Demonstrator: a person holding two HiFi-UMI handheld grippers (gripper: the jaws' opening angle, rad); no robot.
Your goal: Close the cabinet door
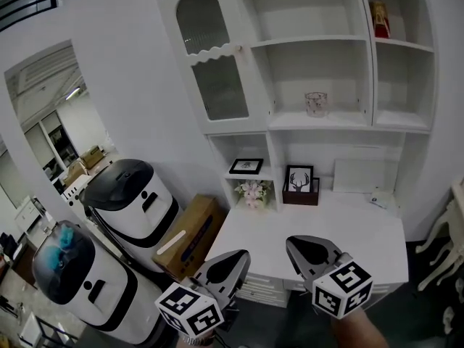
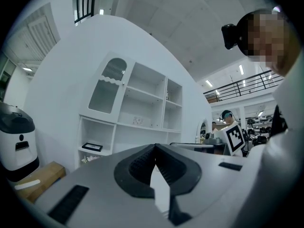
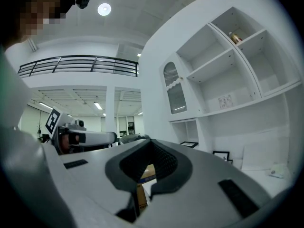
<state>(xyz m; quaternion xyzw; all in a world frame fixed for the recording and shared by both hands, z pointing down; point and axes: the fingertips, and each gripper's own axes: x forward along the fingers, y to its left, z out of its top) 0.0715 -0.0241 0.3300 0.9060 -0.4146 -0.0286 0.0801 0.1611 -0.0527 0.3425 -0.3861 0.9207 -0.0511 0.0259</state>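
- Head view: the cabinet door [image 1: 214,64], arched and glazed, stands angled out at the cabinet's upper left, well apart from both tools.
  The left tool [image 1: 233,258] and right tool [image 1: 299,246] hover low by the near edge of the desk [image 1: 362,230], each with jaws together and nothing held.
  To do this well, I judge that a closed tip should press the door's outer face near the edge away from its hinge and sweep it steadily home, without a shove.
  A glass [image 1: 316,104] stands on the middle shelf and a bottle [image 1: 378,17] on the top right one.
  A framed picture [image 1: 246,167] and flowers [image 1: 252,192] sit in the small cubbies.
- Left gripper view: the jaws meet at the tip and are empty. The door is far ahead, up and to the left.
- Right gripper view: the jaws are closed on nothing. The door shows ahead, left of the open shelves.
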